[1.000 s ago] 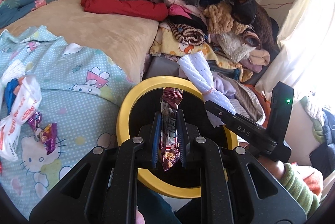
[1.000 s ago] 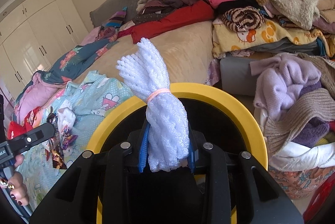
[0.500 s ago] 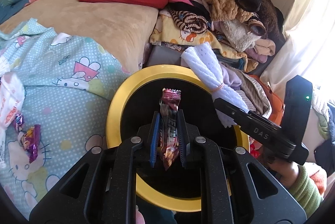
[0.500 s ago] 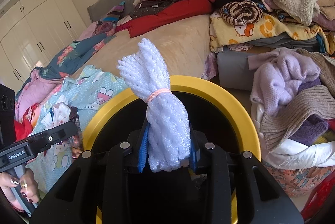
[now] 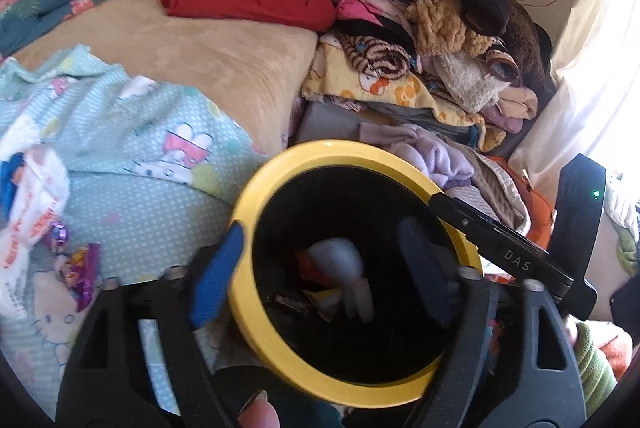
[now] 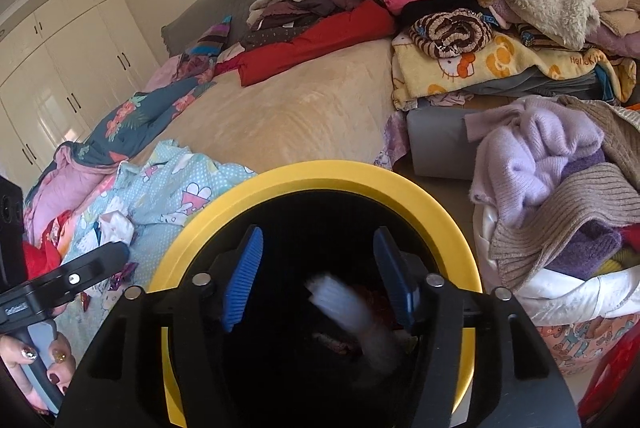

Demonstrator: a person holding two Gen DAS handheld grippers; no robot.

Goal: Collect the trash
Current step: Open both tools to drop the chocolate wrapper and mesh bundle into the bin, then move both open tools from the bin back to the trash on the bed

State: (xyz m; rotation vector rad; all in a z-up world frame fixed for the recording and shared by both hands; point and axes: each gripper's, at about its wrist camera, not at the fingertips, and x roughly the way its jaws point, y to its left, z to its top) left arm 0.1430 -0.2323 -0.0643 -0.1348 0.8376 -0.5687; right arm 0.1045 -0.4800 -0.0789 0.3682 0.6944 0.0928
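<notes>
A black bin with a yellow rim (image 5: 256, 188) (image 6: 320, 174) stands by the bed, right under both grippers. My left gripper (image 5: 320, 268) is open and empty over it. My right gripper (image 6: 320, 278) is open and empty too. The white foam net (image 5: 340, 260) (image 6: 344, 304) and the snack wrapper (image 5: 292, 302) lie inside the bin with other trash. More wrappers lie on the blue Hello Kitty sheet: a white one (image 5: 32, 224) and purple ones (image 5: 82, 268).
A tall pile of clothes (image 5: 420, 8) covers the bed's far right. A beige blanket (image 5: 200, 56) lies behind the sheet. A basket of knitwear (image 6: 560, 188) stands right of the bin. Wardrobes (image 6: 60, 68) line the far left wall.
Both grippers opened. The snack wrapper dropped from the left gripper and the white foam net dropped from the right one, both into the bin.
</notes>
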